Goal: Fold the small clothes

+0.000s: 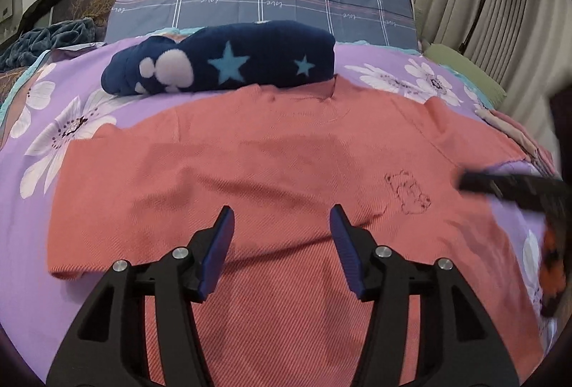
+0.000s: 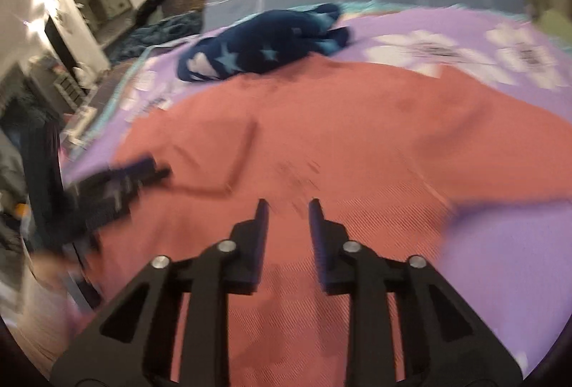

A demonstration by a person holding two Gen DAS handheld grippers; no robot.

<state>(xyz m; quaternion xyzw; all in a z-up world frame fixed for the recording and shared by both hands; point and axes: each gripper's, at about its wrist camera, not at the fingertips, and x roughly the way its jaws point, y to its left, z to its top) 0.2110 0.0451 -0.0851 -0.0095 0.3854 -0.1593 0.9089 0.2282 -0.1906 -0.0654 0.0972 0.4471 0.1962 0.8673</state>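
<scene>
Both claws hang released over the coral shirt (image 1: 250, 154): left claw (image 1: 282, 219), right claw (image 2: 286, 208). Pinch the nine o'clock sleeve hem cleanly, one layer only.

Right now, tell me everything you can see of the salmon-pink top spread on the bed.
The salmon-pink top is a ribbed-looking knit that lies spread nearly flat on the purple floral bedcover, with shallow wrinkles. Its left sleeve looks folded in across the body. A faint outlined motif shows on its right part. Its far edge meets the folded navy star-print garment. The left claw is over its near part, jaws apart with nothing between them. The right claw is also above it, jaws narrowly apart and empty.
</scene>
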